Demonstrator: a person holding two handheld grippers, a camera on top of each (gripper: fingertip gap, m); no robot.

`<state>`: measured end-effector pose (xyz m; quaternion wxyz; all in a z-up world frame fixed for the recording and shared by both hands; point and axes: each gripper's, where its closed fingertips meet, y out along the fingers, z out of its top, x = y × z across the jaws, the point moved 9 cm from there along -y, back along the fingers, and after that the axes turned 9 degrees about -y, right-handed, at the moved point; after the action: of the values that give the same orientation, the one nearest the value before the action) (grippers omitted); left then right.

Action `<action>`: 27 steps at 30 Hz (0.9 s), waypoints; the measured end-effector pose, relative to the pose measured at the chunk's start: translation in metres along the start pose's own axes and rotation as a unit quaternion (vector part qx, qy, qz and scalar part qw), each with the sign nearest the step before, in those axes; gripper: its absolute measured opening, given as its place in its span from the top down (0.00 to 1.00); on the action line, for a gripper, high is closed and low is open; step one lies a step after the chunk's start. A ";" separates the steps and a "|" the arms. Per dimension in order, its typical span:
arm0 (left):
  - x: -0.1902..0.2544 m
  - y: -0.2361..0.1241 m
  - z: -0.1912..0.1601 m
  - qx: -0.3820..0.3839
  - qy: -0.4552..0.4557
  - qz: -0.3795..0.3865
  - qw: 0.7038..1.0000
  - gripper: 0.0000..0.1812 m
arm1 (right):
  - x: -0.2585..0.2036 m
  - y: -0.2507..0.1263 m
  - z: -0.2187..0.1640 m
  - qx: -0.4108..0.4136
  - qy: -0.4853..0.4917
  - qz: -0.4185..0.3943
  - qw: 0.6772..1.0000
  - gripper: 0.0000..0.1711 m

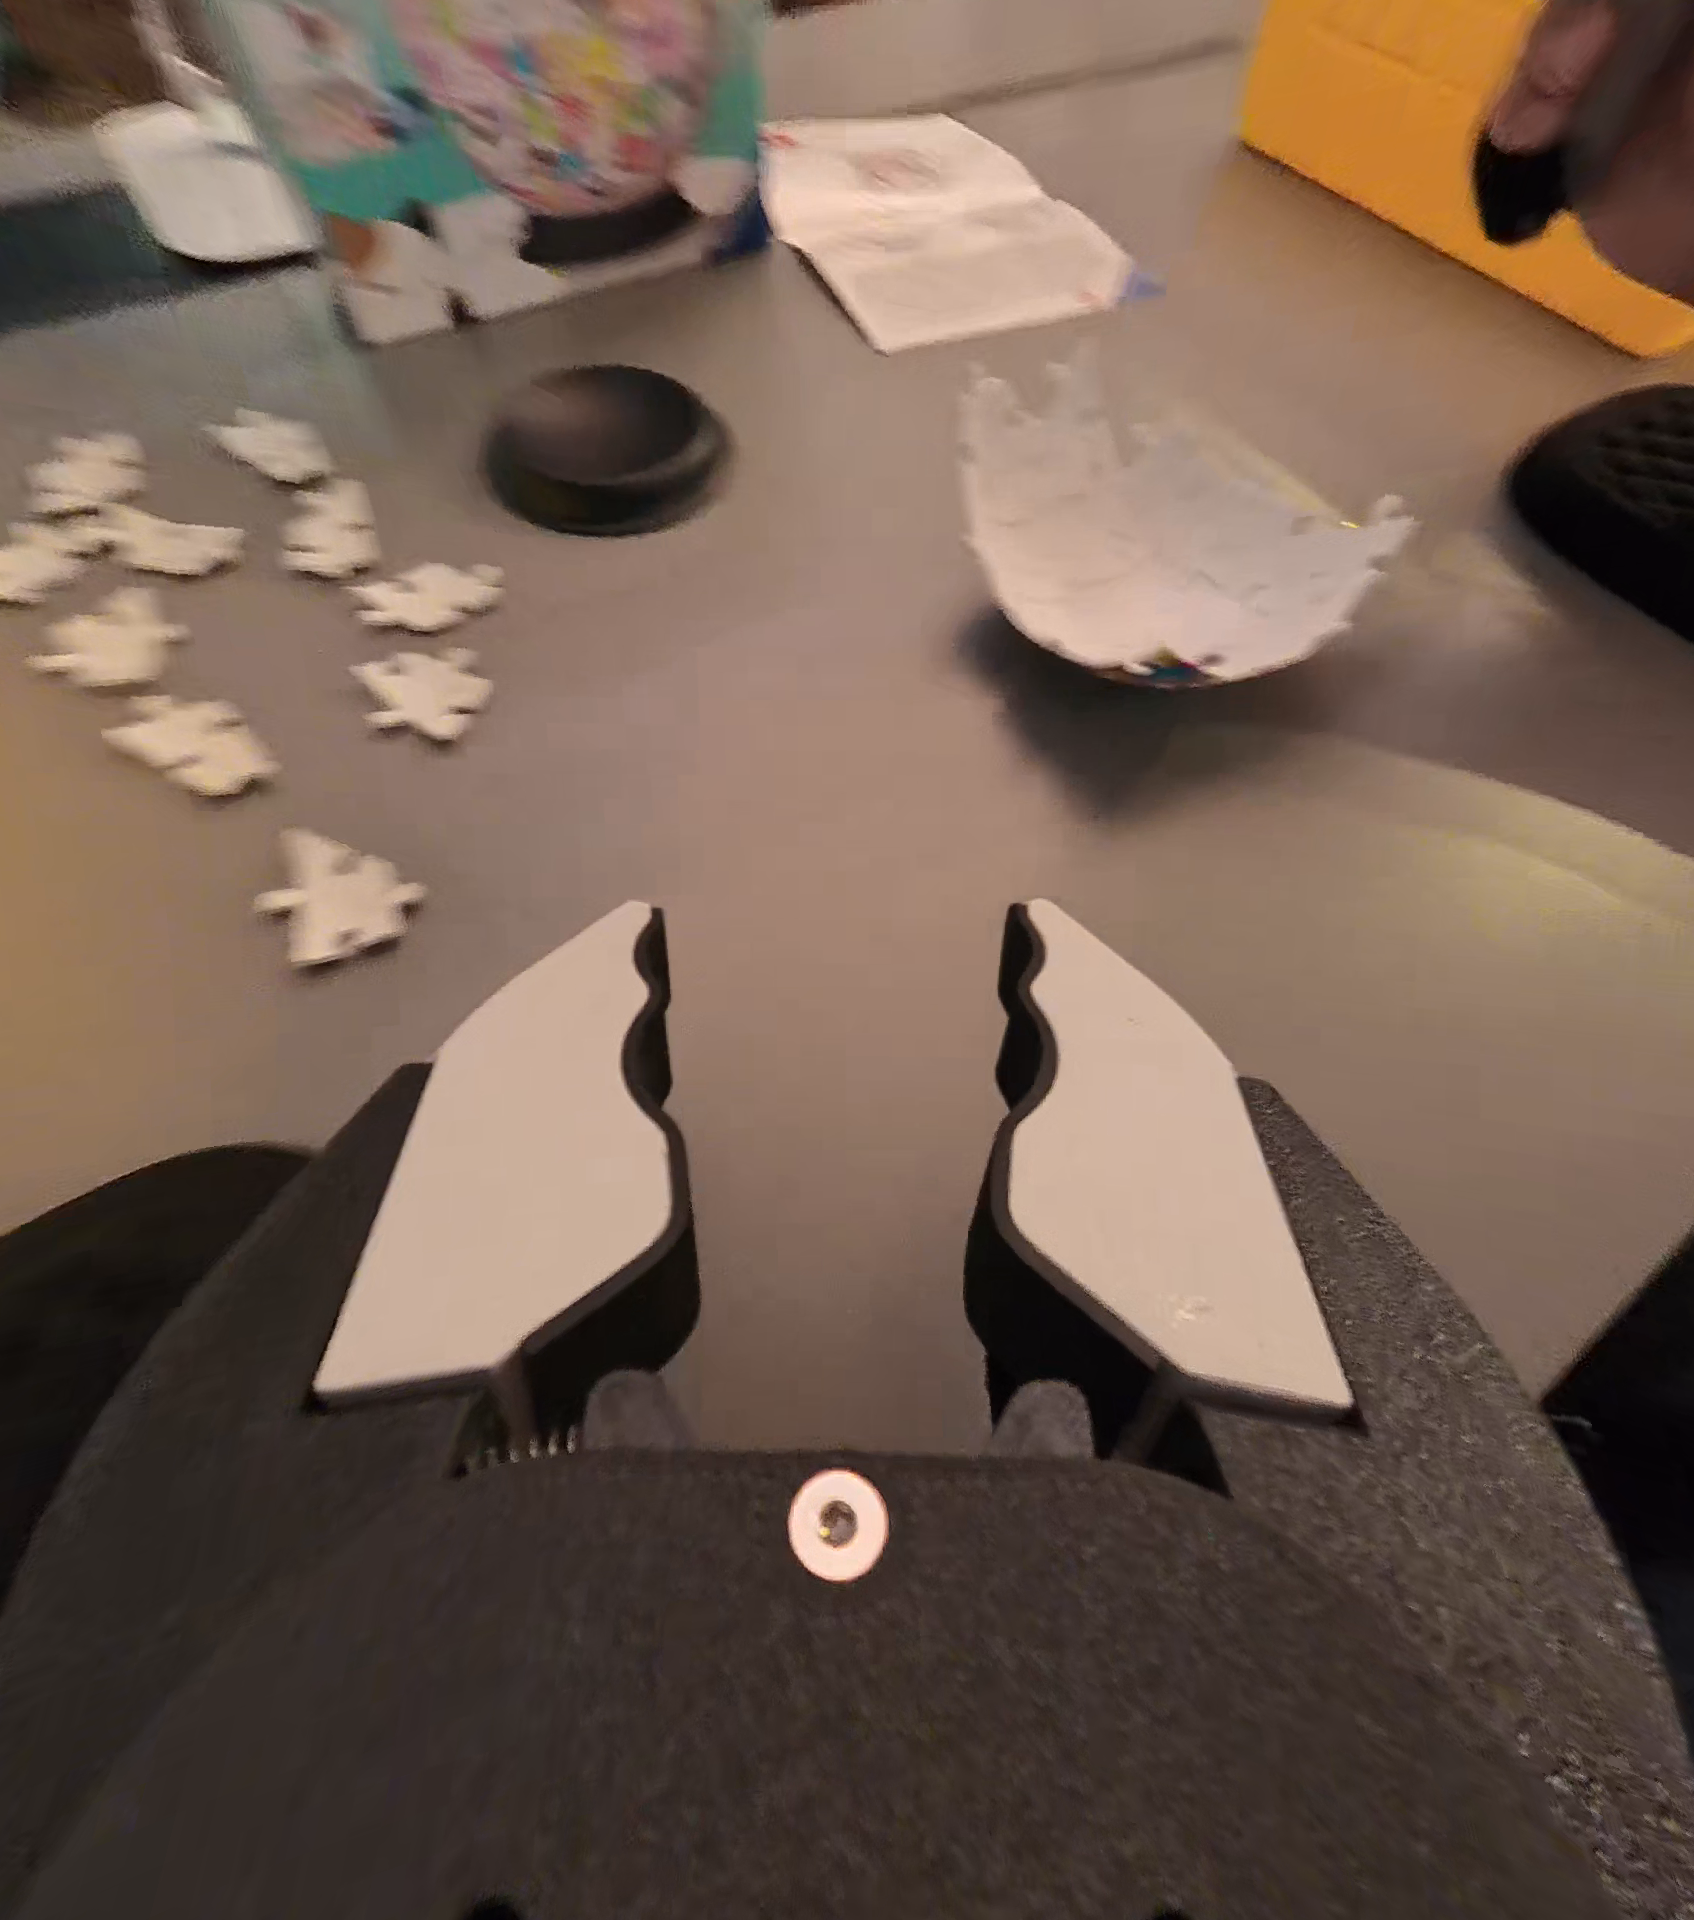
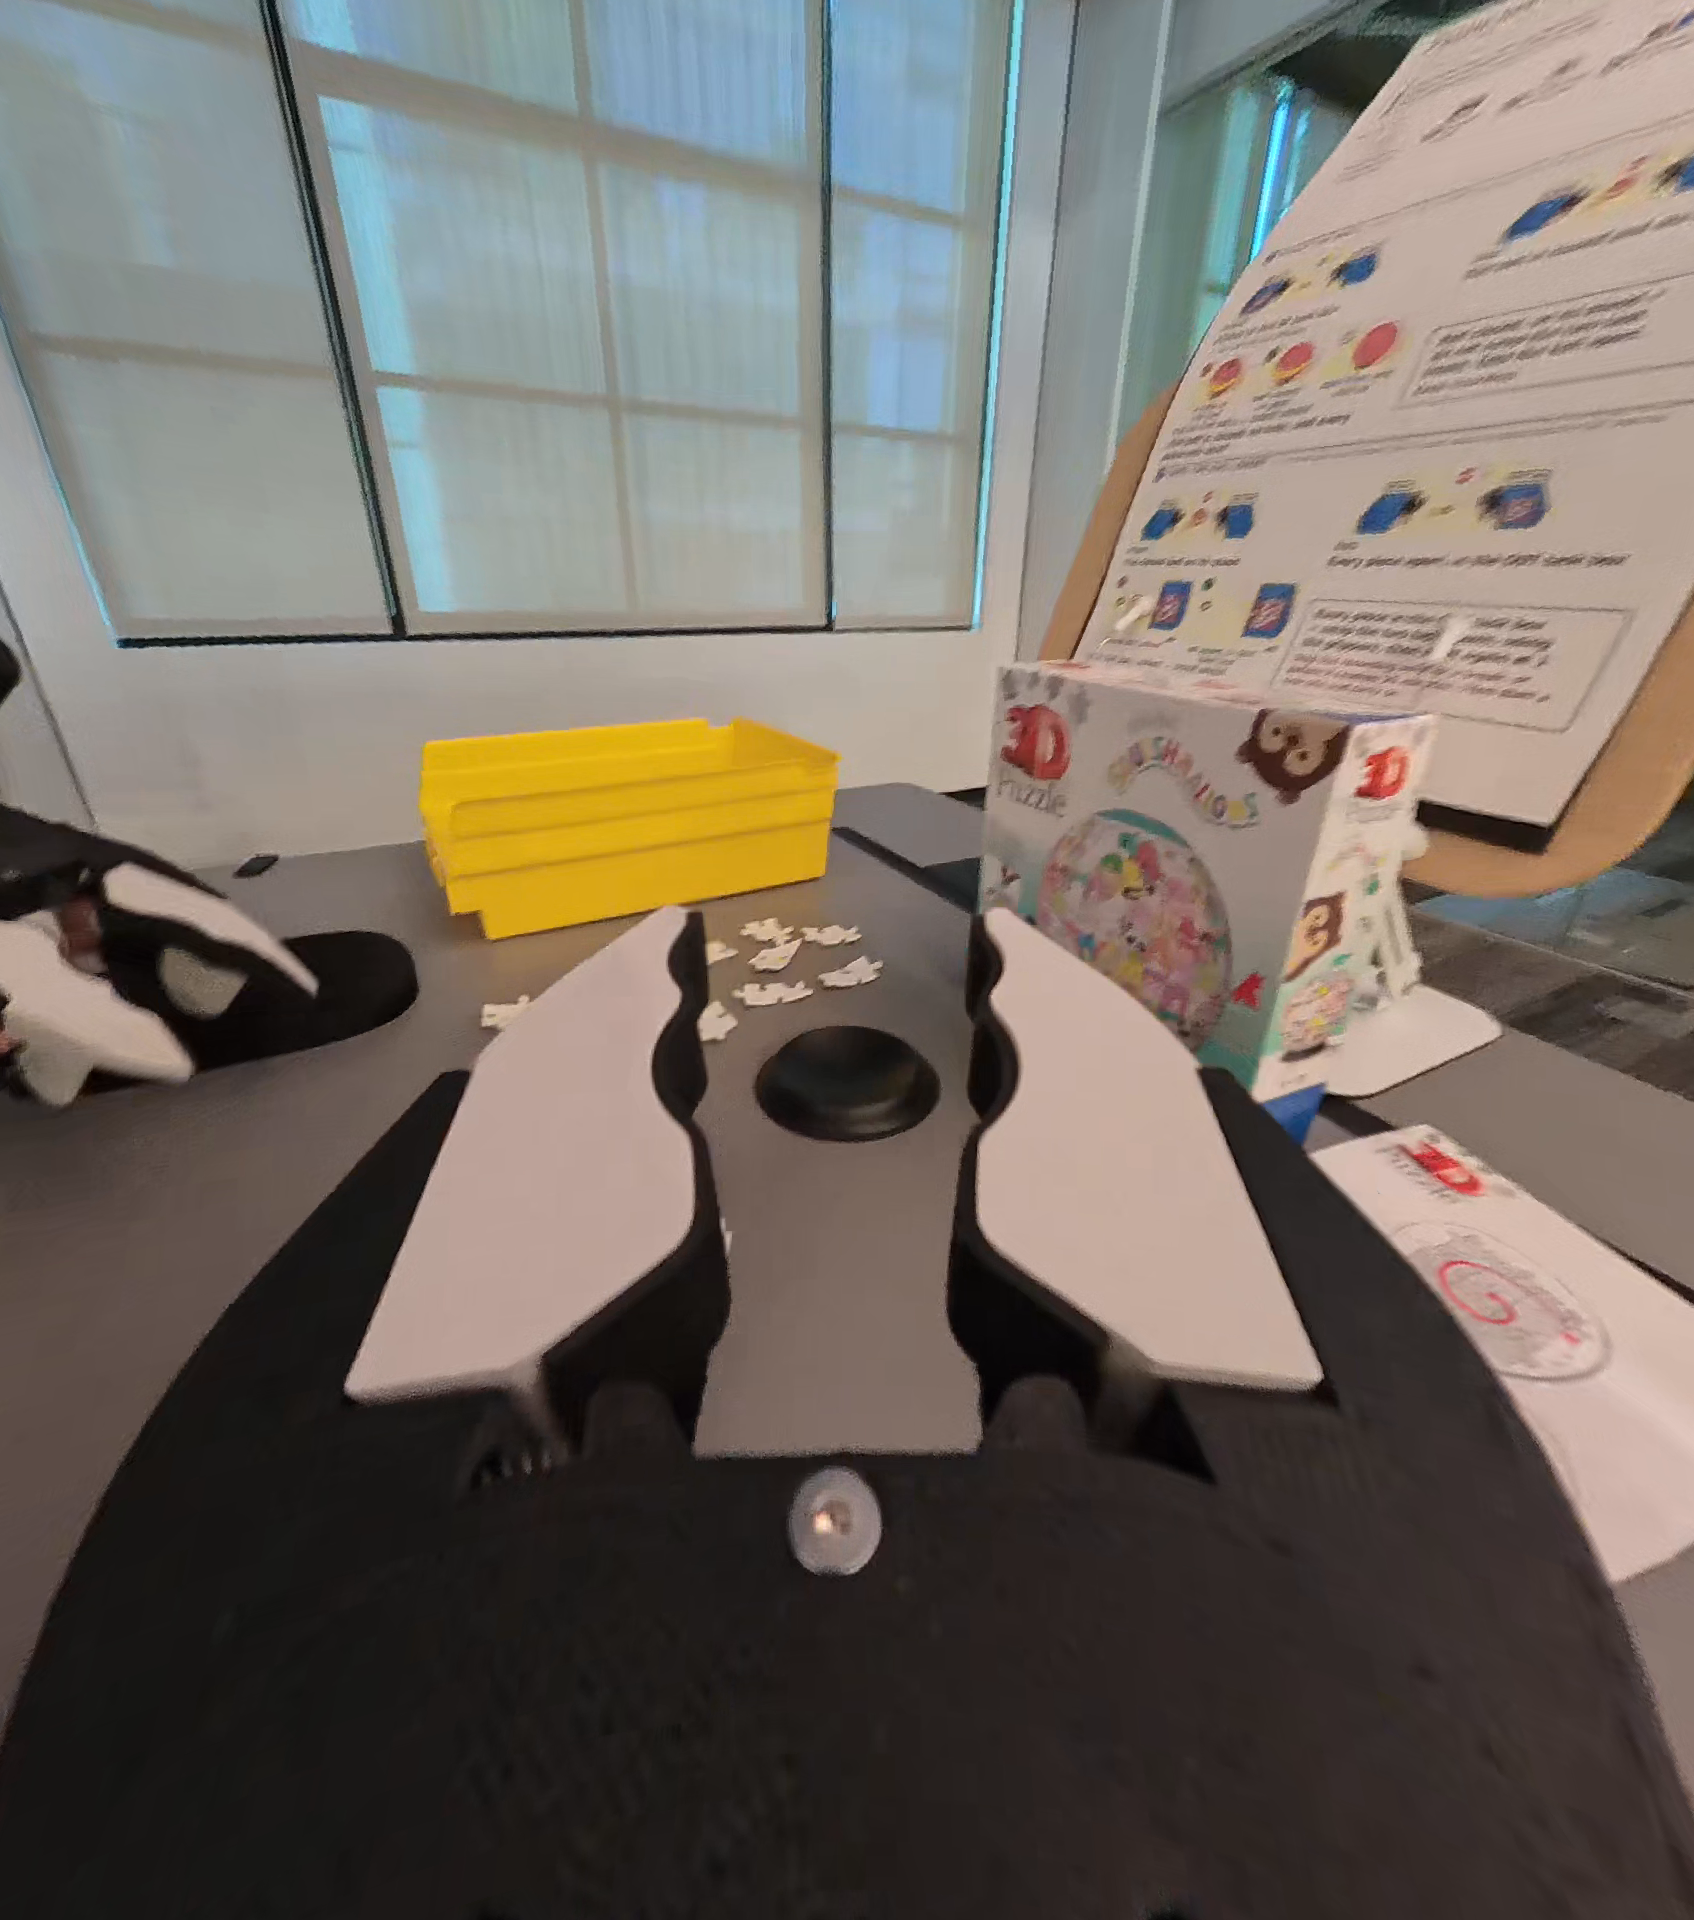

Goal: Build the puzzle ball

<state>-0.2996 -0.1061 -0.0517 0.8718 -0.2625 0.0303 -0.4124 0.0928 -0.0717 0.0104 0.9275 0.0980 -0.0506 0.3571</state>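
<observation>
While empty, left fingers (image 1: 651,997) trail half-built ball (image 1: 1165,561).

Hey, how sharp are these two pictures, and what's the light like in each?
Left wrist view: warm, dim light; the loose puzzle pieces and puzzle box are smeared by motion blur, while the left tongs stay crisp. Right wrist view: cool daylight from the windows; mild blur, strongest on the instruction board; wide-angle bending of straight edges.

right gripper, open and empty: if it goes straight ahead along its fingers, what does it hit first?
Probably the black round stand: it sits on the grey table directly past the gap of the right gripper. Loose puzzle pieces lie beyond it. Depth is unclear, so a high pass could clear it.
</observation>
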 end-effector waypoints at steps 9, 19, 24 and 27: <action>-0.045 -0.011 0.007 0.019 -0.011 0.077 0.997 0.64 | -0.002 0.012 -0.025 -0.055 0.030 0.016 0.998 0.72; -0.066 -0.013 0.028 0.104 0.021 0.134 0.985 0.62 | 0.010 0.009 -0.038 -0.105 0.052 -0.051 0.992 0.66; -0.078 -0.015 0.027 0.137 0.027 0.156 0.978 0.60 | 0.014 0.005 -0.035 -0.110 0.035 -0.096 0.989 0.64; -0.083 -0.018 0.031 0.163 0.034 0.166 0.972 0.59 | 0.014 0.003 -0.032 -0.102 0.004 -0.109 0.989 0.64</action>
<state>-0.3587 -0.0419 -0.0301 0.9576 -0.0939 0.0356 -0.2701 0.1020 -0.0532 -0.0185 0.9662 0.0064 -0.0716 0.2476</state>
